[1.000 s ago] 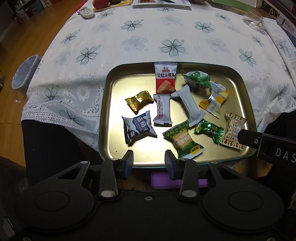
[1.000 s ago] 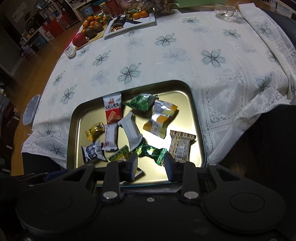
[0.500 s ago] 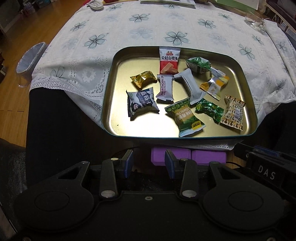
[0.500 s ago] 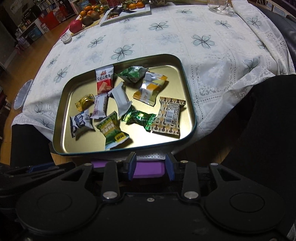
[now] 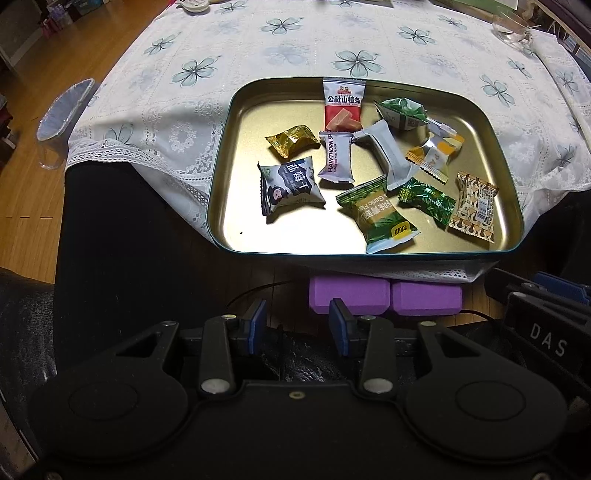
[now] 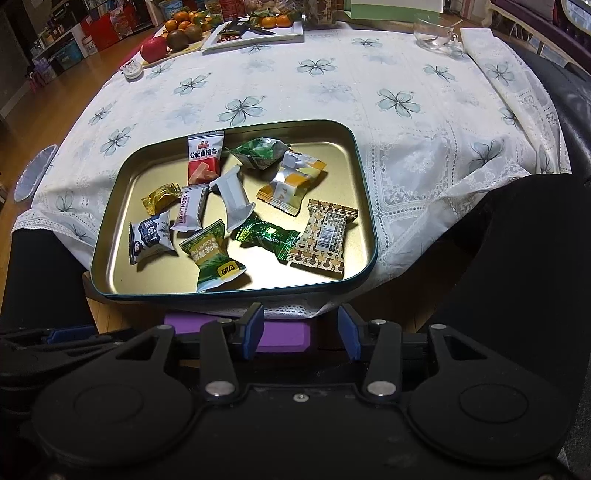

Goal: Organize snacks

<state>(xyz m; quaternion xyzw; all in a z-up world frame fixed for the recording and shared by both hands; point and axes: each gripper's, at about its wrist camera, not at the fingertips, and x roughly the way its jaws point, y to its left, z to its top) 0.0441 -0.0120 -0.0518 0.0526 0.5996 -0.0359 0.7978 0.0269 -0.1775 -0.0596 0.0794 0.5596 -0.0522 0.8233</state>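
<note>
Left wrist view: the left gripper (image 5: 297,320) hangs below the table's near edge, jaws partly apart and empty. The gold tray (image 5: 236,192) at that edge holds the wrapped snacks (image 5: 334,157).

Right wrist view: the right gripper (image 6: 301,331) is opening, nothing between its jaws. The tray holds a brown patterned packet (image 6: 325,238) near its right front corner.

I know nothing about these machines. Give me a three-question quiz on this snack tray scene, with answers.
1. True or false: the left claw holds a snack.
2. Which packet lies nearest the gold tray's far rim: A) red hawthorn strip packet, B) brown patterned packet?
3. Fill in: the glass cup stands on the ____ tablecloth.

Key: 1 false, it is empty; 2 A; 3 flowered.
</note>
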